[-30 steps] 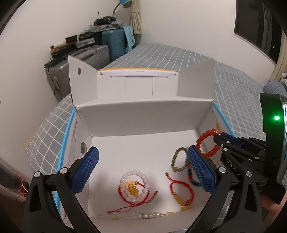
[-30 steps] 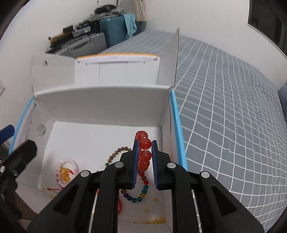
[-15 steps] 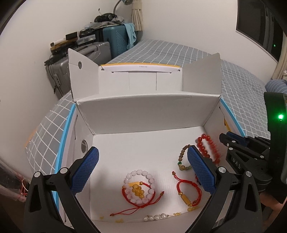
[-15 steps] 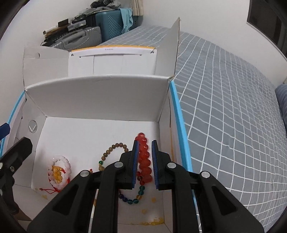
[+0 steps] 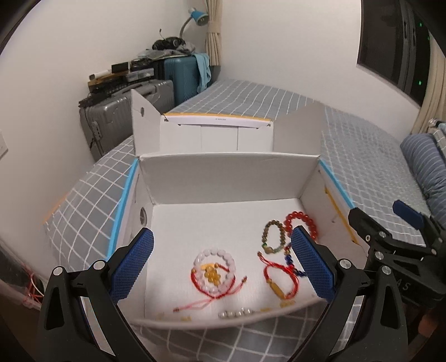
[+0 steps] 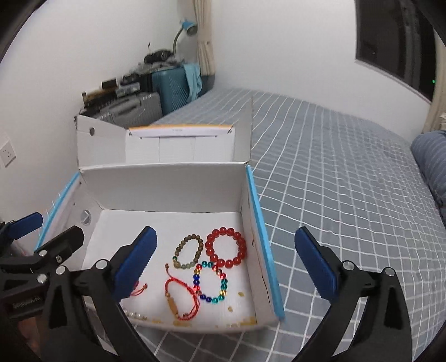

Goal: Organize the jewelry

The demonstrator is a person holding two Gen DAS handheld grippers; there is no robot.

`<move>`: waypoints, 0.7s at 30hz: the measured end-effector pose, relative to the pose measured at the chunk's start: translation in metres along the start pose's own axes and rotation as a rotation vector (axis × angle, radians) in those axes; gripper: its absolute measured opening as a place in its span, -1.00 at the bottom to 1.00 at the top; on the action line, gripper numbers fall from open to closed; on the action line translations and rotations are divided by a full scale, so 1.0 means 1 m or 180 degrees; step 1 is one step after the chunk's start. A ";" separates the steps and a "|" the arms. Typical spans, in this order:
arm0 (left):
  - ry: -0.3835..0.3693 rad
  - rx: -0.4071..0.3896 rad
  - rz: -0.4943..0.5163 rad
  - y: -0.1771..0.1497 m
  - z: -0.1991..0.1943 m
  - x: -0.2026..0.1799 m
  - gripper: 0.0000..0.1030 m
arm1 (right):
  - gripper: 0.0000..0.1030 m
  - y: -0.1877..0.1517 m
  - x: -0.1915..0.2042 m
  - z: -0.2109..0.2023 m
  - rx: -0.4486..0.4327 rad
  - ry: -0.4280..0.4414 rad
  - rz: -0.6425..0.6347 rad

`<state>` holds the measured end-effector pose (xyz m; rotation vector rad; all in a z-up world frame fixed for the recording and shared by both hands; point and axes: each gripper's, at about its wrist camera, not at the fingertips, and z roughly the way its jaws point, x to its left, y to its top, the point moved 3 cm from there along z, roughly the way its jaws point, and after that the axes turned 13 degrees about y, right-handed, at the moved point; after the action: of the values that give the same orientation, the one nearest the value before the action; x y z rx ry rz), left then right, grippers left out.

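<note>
Red bead bracelet (image 6: 225, 246) lies beyond opening, empty right tongs (image 6: 225, 264).

It was a bedroom in a home — a bed (image 6: 334, 172) under a grey checked sheet filled most of the room, with suitcases (image 5: 170, 83) stacked against the white wall, a blue desk lamp (image 6: 187, 26), a tied-back curtain (image 5: 213, 30) and a dark window (image 6: 395, 44).
</note>
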<state>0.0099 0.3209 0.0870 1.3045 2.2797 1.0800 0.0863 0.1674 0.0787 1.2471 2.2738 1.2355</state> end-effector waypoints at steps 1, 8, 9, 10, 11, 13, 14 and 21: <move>-0.0019 -0.0026 -0.0022 -0.005 -0.006 0.003 0.89 | 0.85 -0.003 0.003 -0.004 -0.0022 0.0006 -0.0005; 0.0009 -0.0071 -0.0086 -0.047 -0.028 0.023 0.89 | 0.85 -0.037 0.013 -0.043 -0.0197 -0.0075 -0.0074; 0.0024 -0.0080 -0.0112 -0.053 -0.030 0.027 0.89 | 0.85 -0.043 0.013 -0.047 -0.0217 -0.0074 -0.0058; 0.0048 -0.0089 -0.0129 -0.059 -0.031 0.030 0.89 | 0.85 -0.049 0.013 -0.051 -0.0226 -0.0079 -0.0059; 0.0060 -0.0101 -0.0134 -0.064 -0.033 0.032 0.89 | 0.85 -0.053 0.015 -0.053 -0.0216 -0.0084 -0.0066; 0.0092 -0.0118 -0.0095 -0.073 -0.034 0.033 0.89 | 0.85 -0.062 0.016 -0.055 -0.0185 -0.0070 -0.0066; 0.0127 -0.0130 -0.0057 -0.077 -0.035 0.032 0.89 | 0.85 -0.067 0.017 -0.056 -0.0177 -0.0074 -0.0061; 0.0216 -0.0154 0.0004 -0.092 -0.035 0.027 0.89 | 0.85 -0.080 0.017 -0.048 -0.0045 -0.0072 -0.0020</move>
<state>-0.0807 0.2996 0.0458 1.2693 2.2863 1.1893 0.0032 0.1327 0.0475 1.2417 2.2477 1.2269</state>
